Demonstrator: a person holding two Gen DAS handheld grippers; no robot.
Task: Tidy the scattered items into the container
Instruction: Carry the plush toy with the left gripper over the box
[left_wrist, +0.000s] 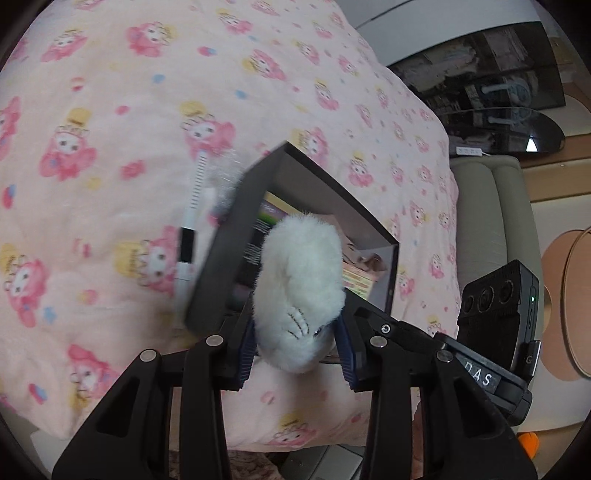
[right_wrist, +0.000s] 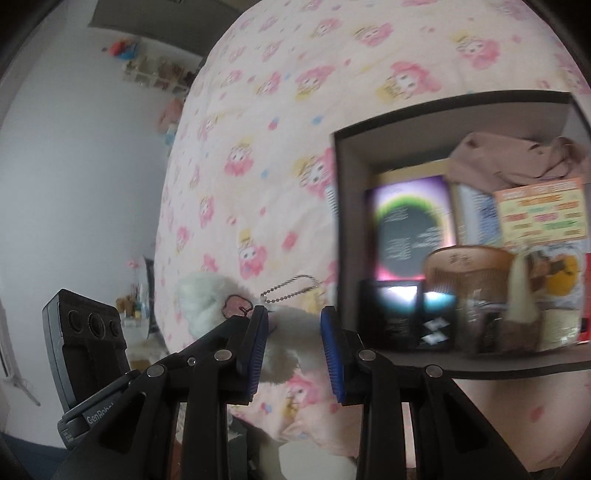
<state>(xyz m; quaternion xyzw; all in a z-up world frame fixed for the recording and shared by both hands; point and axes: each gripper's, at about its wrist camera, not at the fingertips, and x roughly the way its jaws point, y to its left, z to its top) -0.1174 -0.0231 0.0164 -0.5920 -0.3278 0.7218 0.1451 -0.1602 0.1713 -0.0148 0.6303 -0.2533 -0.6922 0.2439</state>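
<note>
Both claws (left_wrist: 297, 354) (right_wrist: 293, 350) are pinching white plush (left_wrist: 301, 291) & carrying it; next, move over box (left_wrist: 218, 258), then release.

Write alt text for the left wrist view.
The left gripper clamps a white plush toy above a dark open box that already holds printed cartons. The box sits on a pink cartoon-print blanket, and a white and black pen lies beside its left wall.
</note>
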